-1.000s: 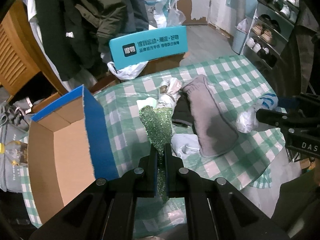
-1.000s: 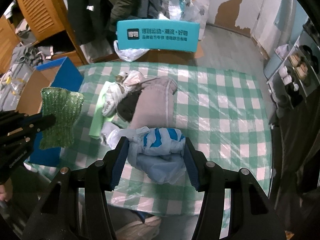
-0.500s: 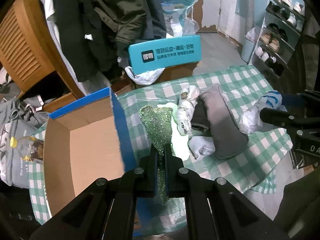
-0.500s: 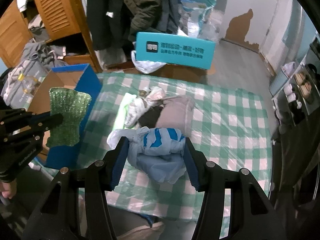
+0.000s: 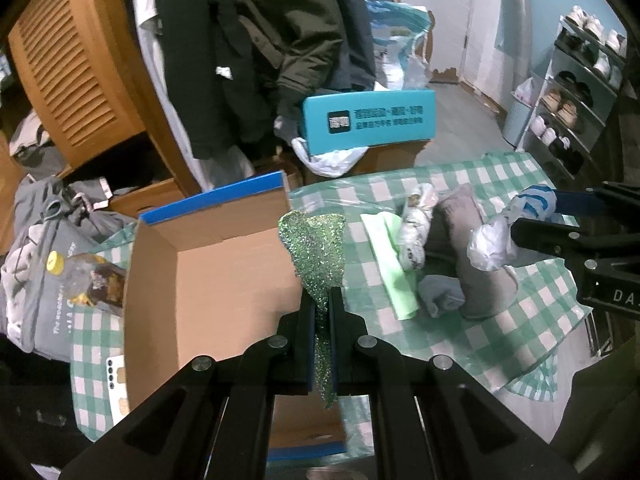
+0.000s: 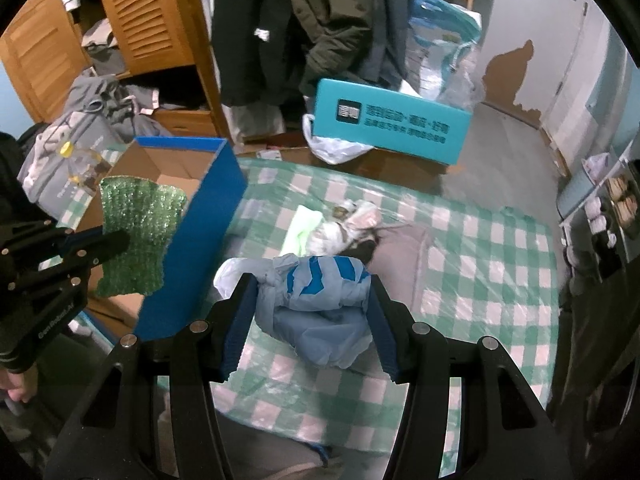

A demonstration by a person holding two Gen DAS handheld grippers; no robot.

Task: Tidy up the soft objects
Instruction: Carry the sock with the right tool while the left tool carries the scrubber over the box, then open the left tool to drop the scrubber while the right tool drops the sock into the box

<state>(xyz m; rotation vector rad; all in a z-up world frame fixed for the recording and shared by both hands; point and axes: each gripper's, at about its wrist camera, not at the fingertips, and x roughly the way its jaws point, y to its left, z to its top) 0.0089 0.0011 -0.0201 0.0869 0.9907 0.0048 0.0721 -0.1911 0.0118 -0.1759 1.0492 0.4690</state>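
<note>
My left gripper [image 5: 322, 300] is shut on a sparkly green cloth [image 5: 316, 252] and holds it above the right edge of an open cardboard box with blue outer walls [image 5: 224, 272]. From the right wrist view the cloth [image 6: 138, 236] hangs over the box [image 6: 200, 216]. My right gripper [image 6: 310, 300] is shut on a blue and white plastic bag bundle [image 6: 320, 296], held above the checked table [image 6: 480, 264]. A grey cushion [image 5: 476, 264], a pale green cloth [image 5: 390, 256], a crumpled white bundle [image 5: 416, 228] and a small grey sock [image 5: 440, 300] lie on the table.
A teal printed box [image 5: 368, 124] stands behind the table on brown cartons. Dark coats [image 5: 256, 40] hang at the back by a wooden louvred cupboard [image 5: 76, 68]. A grey bag with a bottle [image 5: 52, 280] sits left of the box. A shoe rack [image 5: 576, 92] stands at the right.
My left gripper has swung left with the green cloth, from over the table to over the box's edge. My right gripper has lifted and pulled back with the bag bundle.
</note>
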